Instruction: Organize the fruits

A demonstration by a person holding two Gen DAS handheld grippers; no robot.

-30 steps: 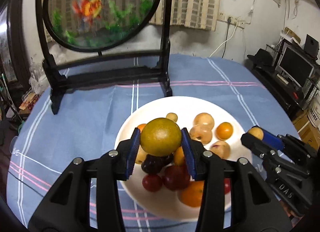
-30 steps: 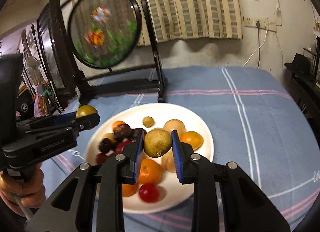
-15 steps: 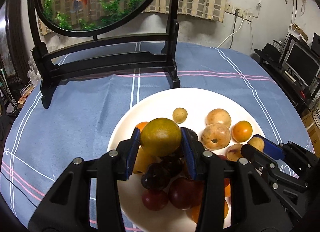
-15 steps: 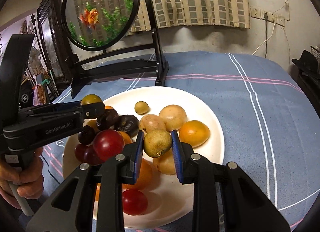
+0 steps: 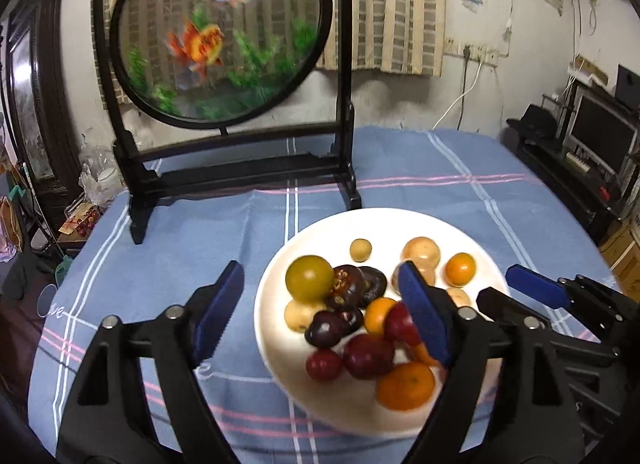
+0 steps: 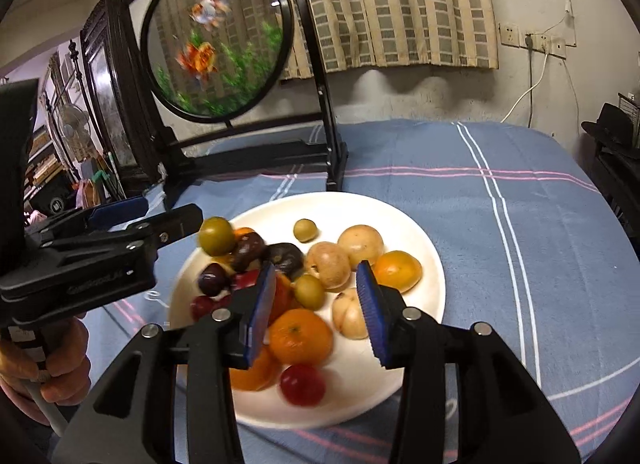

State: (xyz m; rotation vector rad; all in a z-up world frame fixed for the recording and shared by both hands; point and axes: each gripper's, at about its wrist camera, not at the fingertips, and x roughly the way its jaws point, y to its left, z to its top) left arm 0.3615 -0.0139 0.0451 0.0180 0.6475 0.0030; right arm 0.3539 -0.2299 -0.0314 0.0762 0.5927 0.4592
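**Now both tongs open over the fruit plate**

Now the left tongs stand wide and are opening, their blue pads clear of everything; the large olive-green round fruit sits beyond and between them, touching neither pad, resting atop the dark plums at the left side of the pile. The right tongs are parted less far and are opening too, and the small green fruit lies between their pads with a gap on either side, down among the other fruit. The white plate carries the whole lot: tan round fruits toward the back, an orange one at the right rim, a tangerine and a red cherry-like fruit nearer the camera, and one small green fruit alone at the far side. The plate rests on the bench under a blue checked cloth. Behind it stands a round goldfish screen in a black frame. A hand grips the left tool's handle at the lower left of the right view.
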